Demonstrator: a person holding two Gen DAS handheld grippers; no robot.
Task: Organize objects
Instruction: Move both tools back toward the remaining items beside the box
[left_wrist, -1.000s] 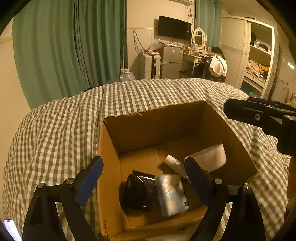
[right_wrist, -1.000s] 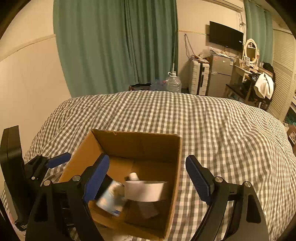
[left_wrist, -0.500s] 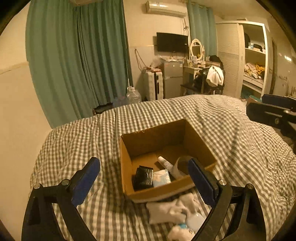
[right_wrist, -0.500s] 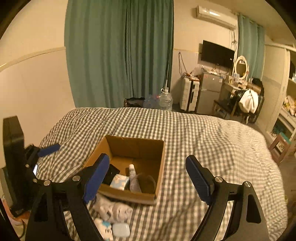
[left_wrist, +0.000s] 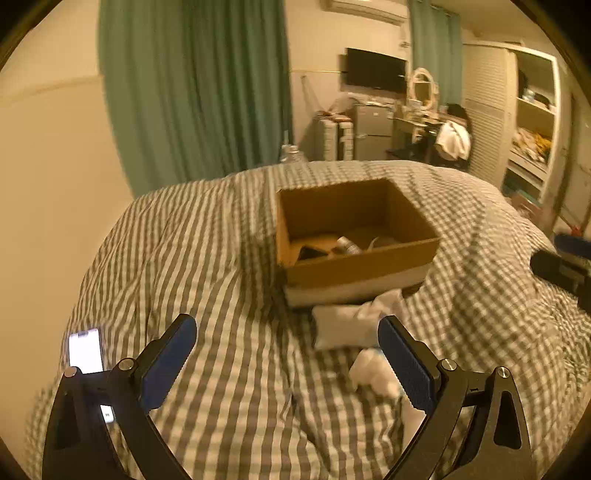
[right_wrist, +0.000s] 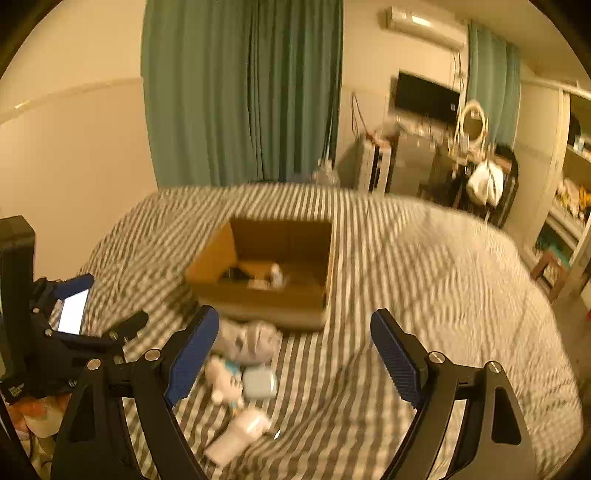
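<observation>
A lit phone (left_wrist: 85, 350) lies near the bed's left edge. The left gripper (left_wrist: 287, 358) is wide open and holds nothing. The cardboard box (left_wrist: 354, 236) sits in the middle of the checked bed (left_wrist: 207, 266), with small white things (right_wrist: 240, 380) just in front. The right gripper (right_wrist: 293, 354) is wide open and empty too.

Brown open-top cardboard box (left_wrist: 354, 266): matt corrugated paperboard, raw edges. Grey-white checked bed cover (left_wrist: 229, 280): woven cloth, matt, creased. Crumpled white cloth bundle (left_wrist: 351, 325) against the box's near wall: soft, matt. Small rounded white case (right_wrist: 259, 383) near the bed's front edge: smooth plastic, slight sheen. Left gripper (left_wrist: 287, 365) and right gripper (right_wrist: 294, 358): matt black plastic frames, shiny metal screw heads, blue textured rubbery pads (right_wrist: 397, 360). Green pleated curtains (right_wrist: 243, 92): matt fabric.
</observation>
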